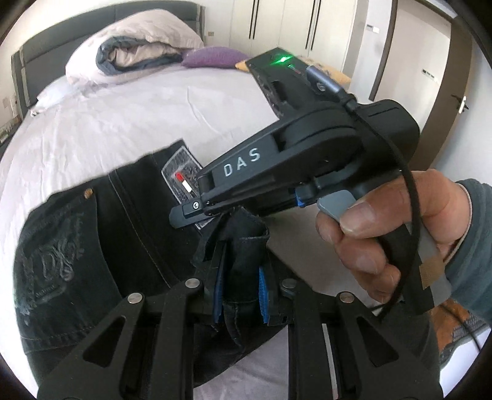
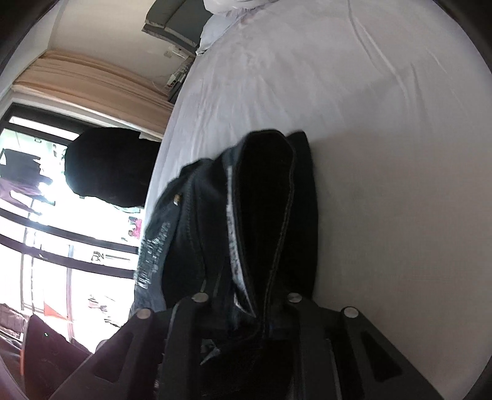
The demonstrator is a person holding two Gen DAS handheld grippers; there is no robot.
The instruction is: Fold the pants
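Bedroom setting: bed (image 1: 129, 123) with pale lilac sheet filling most of both views; dark padded headboard (image 1: 61, 40) at upper left of the left wrist view; rolled duvet (image 1: 132, 46) and purple cushion (image 1: 215, 57) at top centre; white wardrobe doors (image 1: 286, 24) at upper right. Window (image 2: 46, 215) with cream curtain (image 2: 92, 83) at left of the right wrist view.

Item: pants (image 1: 101, 240), black denim with pale stitching, lying partly on the sheet at lower left of the left wrist view, waistband end bunched toward the frame's lower centre. Woven patch (image 1: 181, 175) with a red-and-white mark at mid-frame; its wording unreadable. Embroidered pocket design at left, illegible. Copper rivet near upper left of the garment. In the right wrist view the pants (image 2: 261, 215) run lengthwise from bottom centre up to mid-frame, printed inner waistband lettering blurred.

Left gripper (image 1: 240, 292): blue-padded fingers closed onto a fold of the denim.

Right gripper (image 1: 190, 212): lettered "DAS" in white on its side, green light on top, held by the right hand (image 1: 393, 234); fingers pinched on denim, fabric running between them in its own view (image 2: 246, 307).
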